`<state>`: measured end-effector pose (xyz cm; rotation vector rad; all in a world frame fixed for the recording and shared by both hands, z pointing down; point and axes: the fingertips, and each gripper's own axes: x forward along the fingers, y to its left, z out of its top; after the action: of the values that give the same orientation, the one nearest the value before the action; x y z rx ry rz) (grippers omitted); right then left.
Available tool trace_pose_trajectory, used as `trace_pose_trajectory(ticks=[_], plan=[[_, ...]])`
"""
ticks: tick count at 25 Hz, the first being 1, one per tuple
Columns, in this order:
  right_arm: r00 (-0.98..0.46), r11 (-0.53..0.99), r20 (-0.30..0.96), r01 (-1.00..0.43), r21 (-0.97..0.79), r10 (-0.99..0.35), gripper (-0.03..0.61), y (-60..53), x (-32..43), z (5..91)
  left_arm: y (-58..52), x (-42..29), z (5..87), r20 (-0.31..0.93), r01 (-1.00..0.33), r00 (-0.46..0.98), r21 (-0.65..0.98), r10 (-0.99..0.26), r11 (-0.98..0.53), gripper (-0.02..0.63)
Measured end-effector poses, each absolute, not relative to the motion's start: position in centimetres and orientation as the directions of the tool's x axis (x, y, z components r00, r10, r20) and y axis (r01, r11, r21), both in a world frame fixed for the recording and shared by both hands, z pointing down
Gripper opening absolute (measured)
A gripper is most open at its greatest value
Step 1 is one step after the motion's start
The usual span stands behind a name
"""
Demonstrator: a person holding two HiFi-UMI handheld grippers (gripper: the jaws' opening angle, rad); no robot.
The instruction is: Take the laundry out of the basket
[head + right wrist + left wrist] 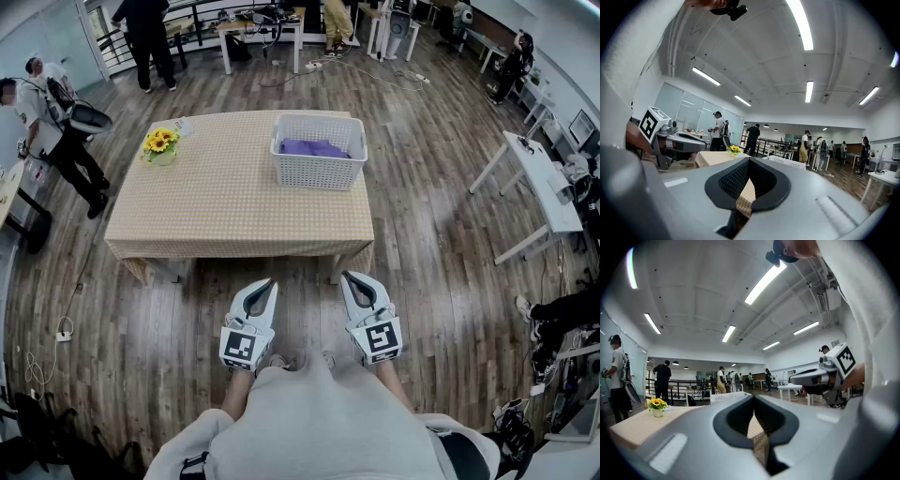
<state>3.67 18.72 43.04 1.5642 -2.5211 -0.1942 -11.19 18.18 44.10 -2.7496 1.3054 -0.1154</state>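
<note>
So far: nothing has been taken out, the first grab isn't started yet.
Laundry [314,147]: purple, lying inside the basket [319,174], on the far right part of the table [225,211].
Grippers: left [271,282] and right [346,276] are both closed on nothing, held short of the table's near edge, well apart from the basket.
Next: a reach across the table is probably needed, with one set of jaws opened above the laundry.

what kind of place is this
Likely an open-plan lab or office: white desks at the right, cables on the wood floor, strip lights overhead, and a table with a basket staged in the middle.
</note>
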Motion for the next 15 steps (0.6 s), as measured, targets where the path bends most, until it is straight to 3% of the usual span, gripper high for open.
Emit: trace_pose_trajectory(ticks=[15], plan=[[-0.477, 0.48, 0.057, -0.864, 0.152, -0.877, -0.002, 19.2, 5.7, 43.5, 18.4, -8.7, 44.4, 0.043, -0.777, 0.618, -0.119, -0.785, -0.618, 0.009]])
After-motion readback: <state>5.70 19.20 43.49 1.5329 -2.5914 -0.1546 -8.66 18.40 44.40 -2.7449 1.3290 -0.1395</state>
